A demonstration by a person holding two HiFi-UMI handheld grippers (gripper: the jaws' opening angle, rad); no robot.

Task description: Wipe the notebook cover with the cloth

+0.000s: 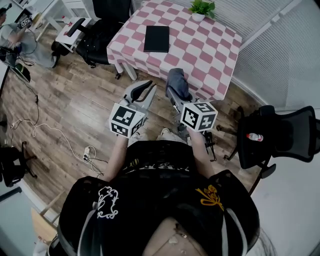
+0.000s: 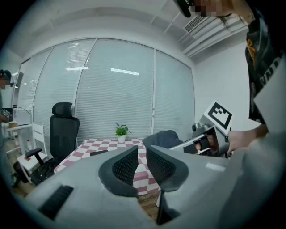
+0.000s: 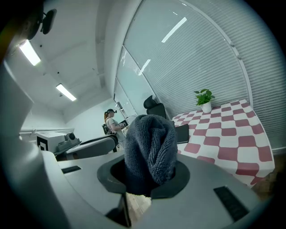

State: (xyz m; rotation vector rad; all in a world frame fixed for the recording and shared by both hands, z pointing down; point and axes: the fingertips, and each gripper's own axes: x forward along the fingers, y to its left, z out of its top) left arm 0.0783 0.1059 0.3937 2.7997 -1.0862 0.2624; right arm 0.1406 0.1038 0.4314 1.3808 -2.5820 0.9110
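A black notebook [image 1: 156,38] lies shut on the pink-and-white checked table [image 1: 205,55]; it also shows in the left gripper view [image 2: 99,152] and the right gripper view [image 3: 182,133]. My right gripper [image 1: 176,92] [image 3: 149,172] is shut on a dark grey cloth [image 1: 178,82] [image 3: 149,147], which bulges up out of the jaws. My left gripper [image 1: 142,94] [image 2: 142,162] is beside it with the jaws nearly together and nothing between them. Both hover over the wooden floor, short of the table's near edge. The cloth [image 2: 163,137] also appears from the left gripper.
A small potted plant [image 1: 202,8] stands at the table's far edge. One black office chair [image 1: 97,35] stands left of the table and another [image 1: 280,137] at my right. Cables and a power strip [image 1: 87,152] lie on the floor at left. A person [image 1: 15,35] sits far left.
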